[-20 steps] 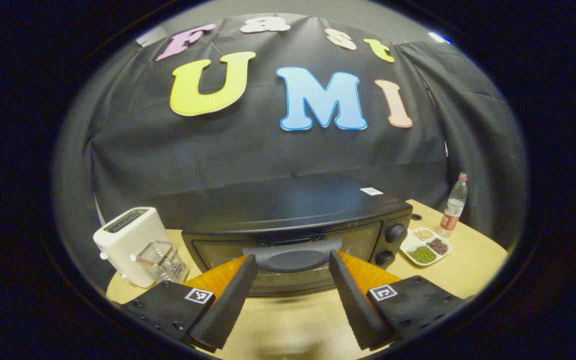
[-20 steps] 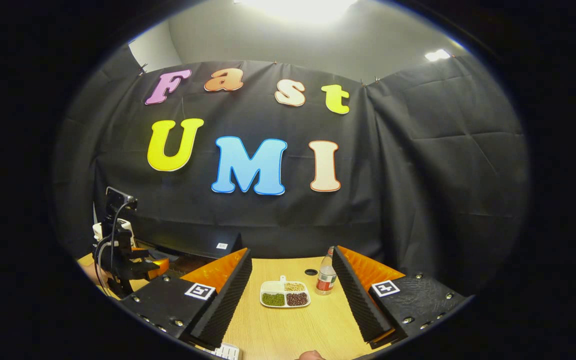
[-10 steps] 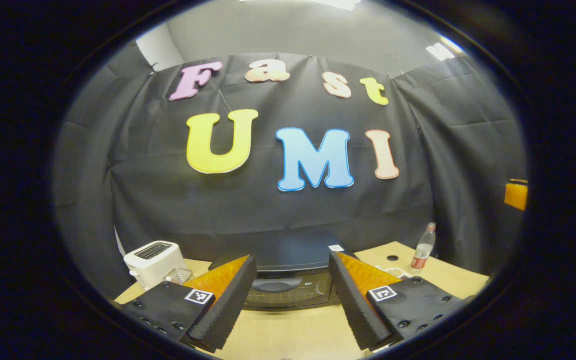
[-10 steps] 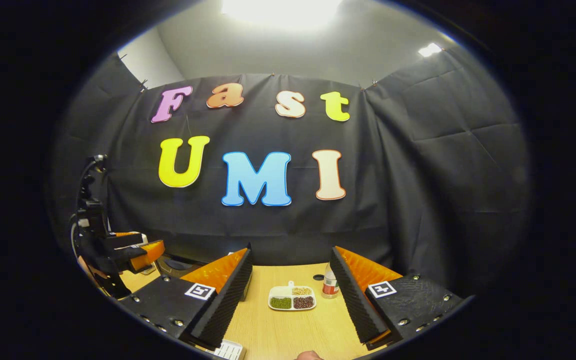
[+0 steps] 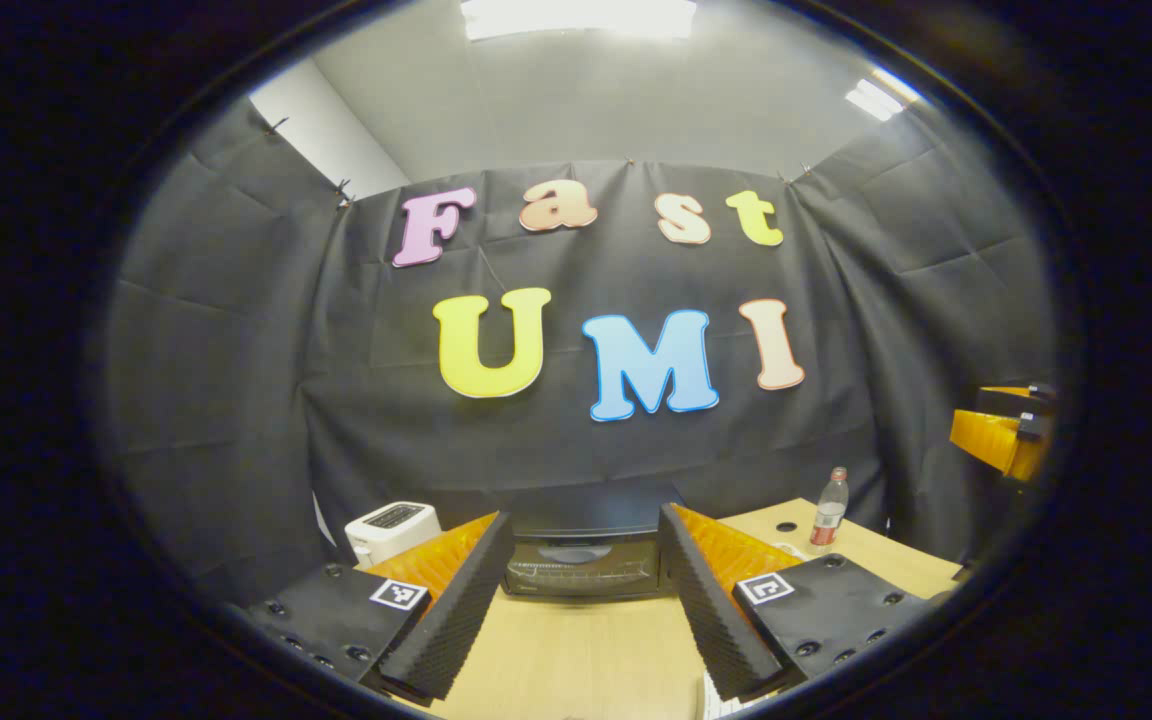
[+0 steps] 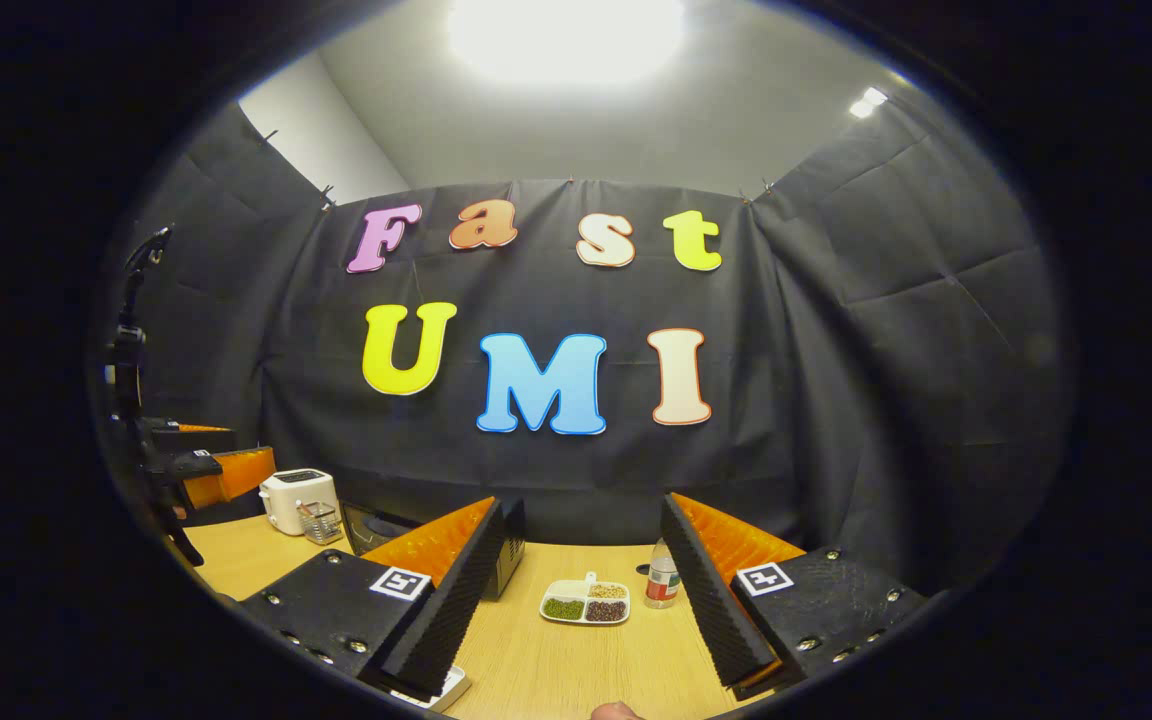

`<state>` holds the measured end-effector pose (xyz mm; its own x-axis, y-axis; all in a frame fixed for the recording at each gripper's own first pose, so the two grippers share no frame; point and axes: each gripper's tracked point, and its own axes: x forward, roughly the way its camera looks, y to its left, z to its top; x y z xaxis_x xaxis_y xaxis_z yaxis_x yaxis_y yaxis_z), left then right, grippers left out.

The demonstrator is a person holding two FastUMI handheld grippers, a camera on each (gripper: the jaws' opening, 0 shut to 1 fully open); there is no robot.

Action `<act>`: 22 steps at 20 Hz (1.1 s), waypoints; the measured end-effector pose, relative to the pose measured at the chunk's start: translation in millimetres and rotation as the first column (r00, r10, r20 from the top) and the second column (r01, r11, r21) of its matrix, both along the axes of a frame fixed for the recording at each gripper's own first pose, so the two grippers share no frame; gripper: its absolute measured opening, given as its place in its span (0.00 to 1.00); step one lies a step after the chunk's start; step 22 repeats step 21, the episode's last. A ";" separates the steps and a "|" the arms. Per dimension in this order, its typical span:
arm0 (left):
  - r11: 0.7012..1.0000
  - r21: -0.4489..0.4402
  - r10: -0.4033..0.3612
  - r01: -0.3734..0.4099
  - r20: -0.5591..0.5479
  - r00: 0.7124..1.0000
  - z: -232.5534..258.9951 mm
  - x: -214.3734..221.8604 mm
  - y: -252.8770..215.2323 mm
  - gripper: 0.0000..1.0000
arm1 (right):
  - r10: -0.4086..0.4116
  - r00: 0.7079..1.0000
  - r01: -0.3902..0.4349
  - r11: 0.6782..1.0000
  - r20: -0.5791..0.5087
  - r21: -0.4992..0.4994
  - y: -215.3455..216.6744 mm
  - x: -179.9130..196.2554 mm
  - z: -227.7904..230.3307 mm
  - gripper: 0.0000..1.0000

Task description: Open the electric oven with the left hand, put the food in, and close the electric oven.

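The black electric oven (image 5: 581, 566) stands at the back of the wooden table (image 5: 576, 660), its door shut, seen far off between my left gripper's fingers. My left gripper (image 5: 585, 516) is open and holds nothing; from the right gripper view it shows at the left edge (image 6: 208, 470), above the table. The food, a white sectioned dish (image 6: 586, 603) of green, brown and pale beans, lies on the table ahead of my right gripper (image 6: 583, 503), which is open with nothing in it and well short of the dish. Part of the oven (image 6: 373, 526) shows left of the dish.
A white toaster (image 5: 394, 527) and a clear glass container (image 6: 319, 521) stand left of the oven. A plastic bottle (image 6: 663, 581) with a red label is just right of the dish. A white object (image 6: 439, 690) lies at the table's near edge. The cloth wall rises behind everything.
My left gripper has pulled back and up from the oven's handle, so the oven now looks small and far. The right gripper has also drawn back a little. Both stayed open.
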<state>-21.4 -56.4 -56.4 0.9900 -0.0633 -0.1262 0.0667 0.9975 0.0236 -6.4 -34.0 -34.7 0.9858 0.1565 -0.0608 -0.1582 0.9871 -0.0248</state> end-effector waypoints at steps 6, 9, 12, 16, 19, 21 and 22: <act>1.000 -0.007 0.022 -0.022 0.048 0.999 22.0 -36.5 11.4 1.00 | 0.040 0.999 -0.040 0.998 0.019 0.045 24.9 -20.5 11.7 0.95; 0.999 0.020 0.025 -0.026 0.067 0.997 30.8 -44.5 22.9 1.00 | 0.047 0.999 -0.048 0.998 0.008 0.030 40.5 -24.2 7.4 0.95; 1.000 0.002 0.022 -0.022 0.078 0.997 39.0 -47.0 32.7 0.96 | 0.044 0.998 -0.045 0.999 0.041 0.026 53.8 -24.9 19.7 0.95; 0.999 -0.005 0.046 -0.046 0.093 0.995 42.6 -49.1 58.4 0.96 | 0.053 0.998 -0.055 0.998 0.043 0.034 72.2 -28.7 25.0 0.95; 0.998 -0.005 0.060 -0.060 0.100 0.993 43.2 -53.4 74.0 1.00 | 0.040 0.998 -0.042 0.998 0.048 0.038 78.7 -29.3 29.4 0.95; 0.998 -0.011 0.067 -0.066 0.103 0.992 44.0 -52.8 80.9 0.93 | 0.031 0.998 -0.034 0.999 0.061 0.040 83.0 -29.3 33.9 0.95; 0.998 -0.011 0.067 -0.066 0.103 0.992 44.0 -52.8 80.9 0.93 | 0.031 0.998 -0.034 0.999 0.061 0.040 83.0 -29.3 33.9 0.95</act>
